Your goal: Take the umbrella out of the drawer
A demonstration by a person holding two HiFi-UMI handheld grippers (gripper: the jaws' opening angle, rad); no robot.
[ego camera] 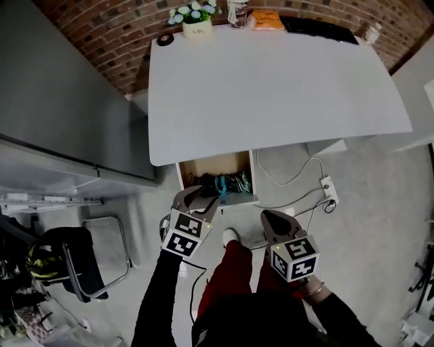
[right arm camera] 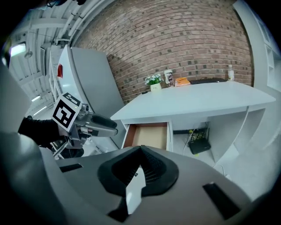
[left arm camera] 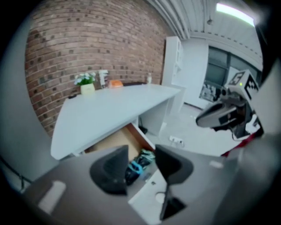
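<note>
Under the white table (ego camera: pixel 271 88) a wooden drawer (ego camera: pixel 196 167) stands pulled out. In its front part lies the folded black and teal umbrella (ego camera: pixel 229 183). My left gripper (ego camera: pixel 200 197) hangs open just before the drawer's front left corner. In the left gripper view the umbrella (left arm camera: pixel 139 163) shows through the gap of that gripper (left arm camera: pixel 141 153), apart from both pads. My right gripper (ego camera: pixel 266 216) is shut and empty, lower right of the drawer over the floor. The right gripper view shows its jaws (right arm camera: pixel 141 150) meeting, with the drawer (right arm camera: pixel 149 135) beyond them.
A flower pot (ego camera: pixel 196 24), an orange packet (ego camera: pixel 266 20) and a black flat thing (ego camera: pixel 319 27) line the table's far edge. A power strip (ego camera: pixel 329 187) with cables lies on the floor at right. A grey cabinet (ego camera: pixel 61 101) and a chair (ego camera: pixel 74 264) stand left.
</note>
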